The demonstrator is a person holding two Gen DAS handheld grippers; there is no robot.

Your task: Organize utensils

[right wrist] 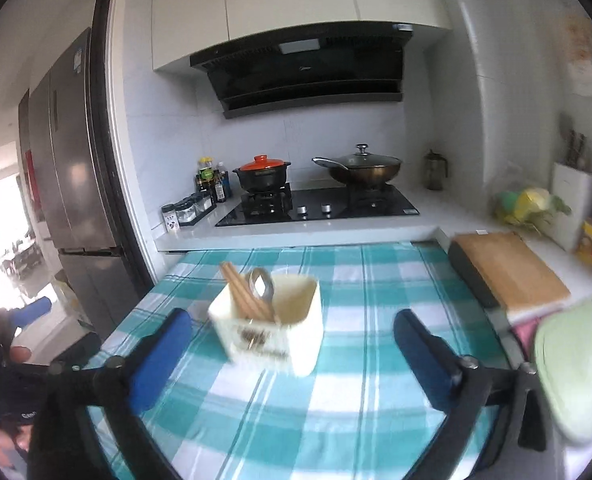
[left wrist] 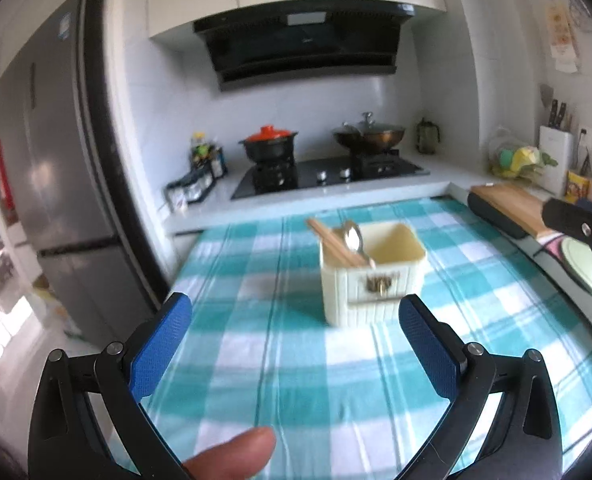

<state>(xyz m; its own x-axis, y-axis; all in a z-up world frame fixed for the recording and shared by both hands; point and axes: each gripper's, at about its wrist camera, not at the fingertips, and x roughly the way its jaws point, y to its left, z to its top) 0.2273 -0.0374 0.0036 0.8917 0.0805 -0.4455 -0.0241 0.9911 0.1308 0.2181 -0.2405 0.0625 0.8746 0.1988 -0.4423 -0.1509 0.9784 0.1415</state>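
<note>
**Both grippers spread wide before the utensil holder**

Left gripper (left wrist: 296,320) stands with its blue-padded jaws fully apart and nothing between them; right gripper (right wrist: 292,334) is likewise wide open and grips nothing. A fingertip (left wrist: 236,456) shows at the near edge of the left wrist view.

Surroundings: a teal-and-white checked cloth (left wrist: 288,380) covers the table. Beyond its far edge runs a white counter with a black gas hob (right wrist: 316,208). On the hob's left burner sits a black pot with an orange lid (right wrist: 262,174); on the right burner, a dark wok under a glass lid (right wrist: 362,168). A black range hood (right wrist: 300,68) hangs above. Spice jars and bottles (right wrist: 200,196) stand left of the hob; a grey refrigerator (left wrist: 52,184) fills the far left. To the right lie a wooden cutting board (right wrist: 508,268), a white knife block (left wrist: 554,152) and a pale green plate (right wrist: 576,364). Nothing stands between either gripper and the holder.

Writing: the dark print on the holder's front face, the stickers on the refrigerator and the wall papers at upper right are too blurred to read.

Task items: a cream, square utensil holder (left wrist: 372,276) stands upright on the cloth, toward its far half. Wooden chopsticks (left wrist: 334,242) and a metal spoon (left wrist: 356,240) lean in its left compartment; the right compartment looks empty. In the left wrist view the holder lies ahead of the gripper, just beyond its right finger; in the right wrist view it lies ahead, between the fingers and nearer the left one, touching neither.
</note>
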